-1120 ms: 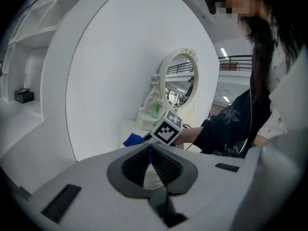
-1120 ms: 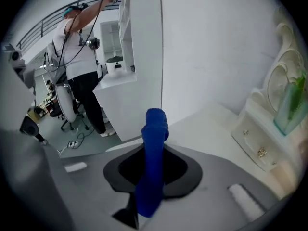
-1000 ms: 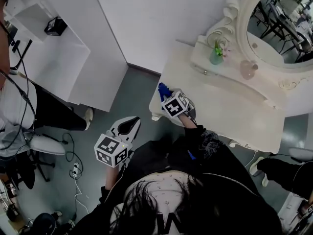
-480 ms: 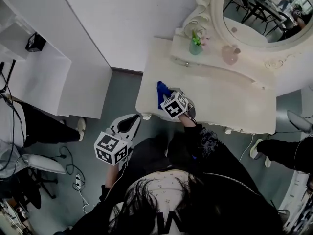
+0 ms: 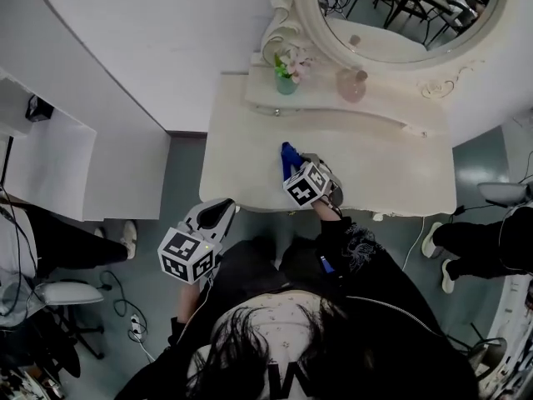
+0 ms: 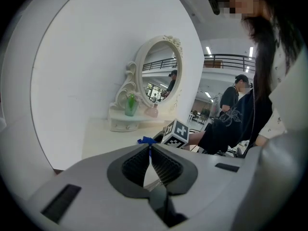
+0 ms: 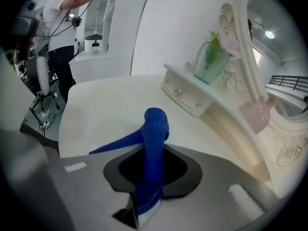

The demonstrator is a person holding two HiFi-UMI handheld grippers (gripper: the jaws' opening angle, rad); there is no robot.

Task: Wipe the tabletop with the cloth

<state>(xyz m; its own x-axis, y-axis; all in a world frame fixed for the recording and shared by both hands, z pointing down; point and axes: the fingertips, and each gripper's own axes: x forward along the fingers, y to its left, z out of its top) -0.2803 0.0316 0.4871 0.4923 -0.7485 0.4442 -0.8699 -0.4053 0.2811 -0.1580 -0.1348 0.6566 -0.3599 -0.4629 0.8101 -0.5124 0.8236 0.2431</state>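
A blue cloth (image 5: 290, 158) is pinched in my right gripper (image 5: 300, 172), which hovers over the front middle of the cream dressing table (image 5: 383, 173). In the right gripper view the cloth (image 7: 155, 143) stands up between the shut jaws and droops toward the tabletop (image 7: 110, 105). My left gripper (image 5: 218, 215) is held off the table's front left corner, over the floor, jaws shut with nothing between them. From the left gripper view the cloth (image 6: 146, 140) and the right gripper's marker cube (image 6: 175, 133) show beyond its jaws.
At the table's back stands a raised shelf (image 5: 333, 102) with a green vase of flowers (image 5: 286, 79) and a pink bottle (image 5: 351, 84), under an oval mirror (image 5: 400, 15). A white desk (image 5: 42, 152) is at the left. Another person's legs (image 5: 483, 252) are at the right.
The head view has swung, so the table sits more centred. The right gripper with the cloth has moved from the table's left front corner toward its front middle. The left gripper has stayed put.
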